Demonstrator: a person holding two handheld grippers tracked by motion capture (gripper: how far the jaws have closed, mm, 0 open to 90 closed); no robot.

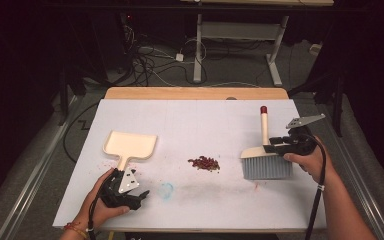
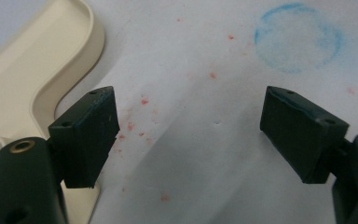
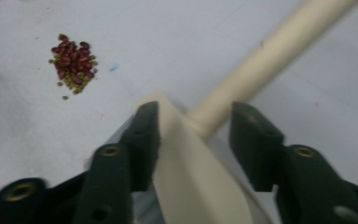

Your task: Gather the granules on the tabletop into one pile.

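Brush [image 3: 200,172] sits between the right gripper's [image 3: 193,140] parted jaws; left gripper [image 2: 191,135] gapes beside dustpan [image 2: 37,79].

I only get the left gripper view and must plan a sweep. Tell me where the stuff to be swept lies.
Observer: A small pile of red and green beans lies mid-table, to the right of the dustpan.
Operator: Report the brush.
Observer: The brush rests on its bristles to the right of the pile, apart from it.
Operator: Give me the right gripper's state.
Observer: The right gripper straddles the brush where the handle meets the head. Its jaws are open, with a gap showing between one jaw and the handle.
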